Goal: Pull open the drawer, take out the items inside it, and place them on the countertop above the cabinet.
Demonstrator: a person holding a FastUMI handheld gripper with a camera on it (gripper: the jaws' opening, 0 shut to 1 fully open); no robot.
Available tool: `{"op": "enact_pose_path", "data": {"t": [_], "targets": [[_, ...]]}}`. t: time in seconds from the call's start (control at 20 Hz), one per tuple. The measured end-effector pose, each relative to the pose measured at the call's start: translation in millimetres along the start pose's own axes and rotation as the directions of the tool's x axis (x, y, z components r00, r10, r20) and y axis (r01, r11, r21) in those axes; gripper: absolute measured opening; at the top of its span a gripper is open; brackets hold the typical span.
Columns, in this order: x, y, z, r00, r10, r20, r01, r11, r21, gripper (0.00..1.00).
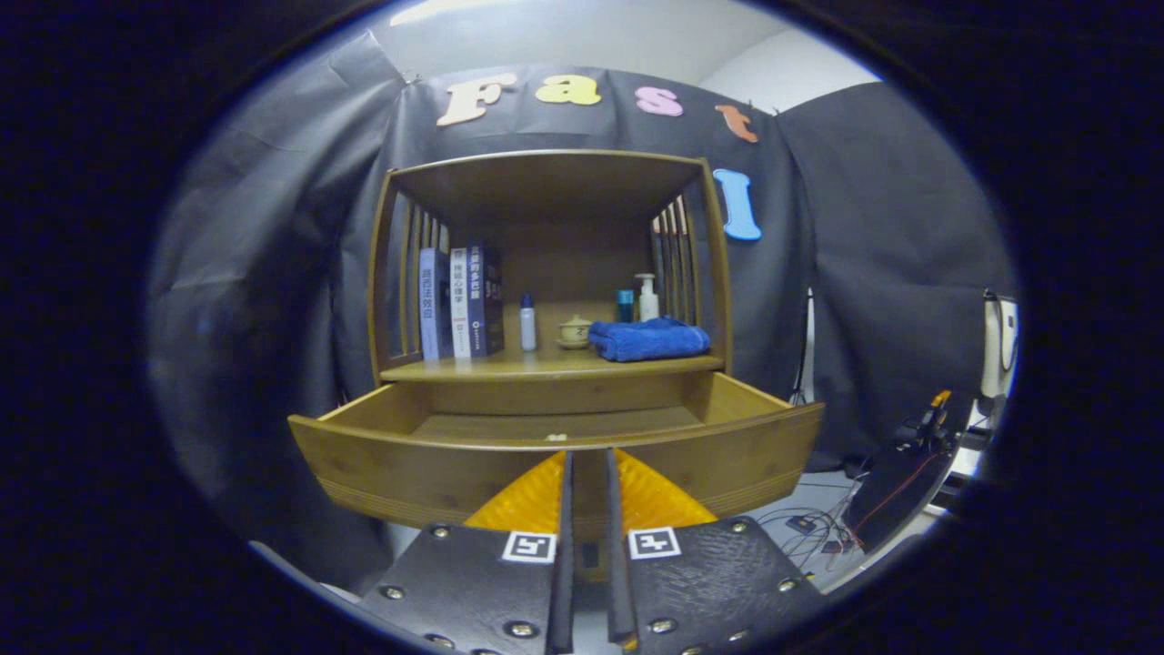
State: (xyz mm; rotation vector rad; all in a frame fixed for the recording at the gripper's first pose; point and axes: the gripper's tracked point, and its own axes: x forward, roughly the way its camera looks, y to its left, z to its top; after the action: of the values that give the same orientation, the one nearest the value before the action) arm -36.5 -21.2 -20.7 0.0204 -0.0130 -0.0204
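Note:
The wooden cabinet (546, 273) stands straight ahead with its drawer (436, 464) pulled open toward me. The part of the drawer floor that shows is bare; a small pale thing (556, 438) peeks over the front panel's top edge, and the space behind that panel is hidden. On the countertop (509, 368) above the drawer lies a folded blue towel (647, 338). My gripper (589, 452) is just in front of the drawer's front panel, at its middle. Its fingers stand nearly together with a narrow slit between them, and nothing shows in that slit.
On the countertop also stand three books (459, 305) at the left, a small white bottle (527, 323), a little lidded cup (575, 331), and a pump bottle (647, 297) behind the towel. Cables and equipment (909, 473) lie on the floor to the right.

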Motion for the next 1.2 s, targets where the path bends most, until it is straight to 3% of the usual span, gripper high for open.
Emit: {"op": "enact_pose_path", "data": {"t": [0.15, 0.3, 0.4, 0.55, 0.8, 1.05, 1.2], "targets": [[9, 10, 12, 0.999, 0.035, -0.023, -0.035, 0.999, -0.005, 0.19], [15, -3, 23, 0.999, -0.040, -0.037, 0.040, 0.999, 0.006, 0.68], [21, 8, 26, 0.998, -0.016, -0.055, 0.016, 1.000, -0.003, 1.00], [30, 18, 31, 0.994, -0.016, -0.111, 0.009, 0.998, -0.055, 1.00], [76, 42, 41, 0.980, 0.006, -0.197, -0.011, 1.000, -0.027, 1.00], [140, 54, 43, 0.963, -0.035, -0.268, 0.024, 0.999, -0.044, 1.00], [160, 55, 21, 0.931, -0.066, -0.360, 0.045, 0.997, -0.067, 0.99]]}}
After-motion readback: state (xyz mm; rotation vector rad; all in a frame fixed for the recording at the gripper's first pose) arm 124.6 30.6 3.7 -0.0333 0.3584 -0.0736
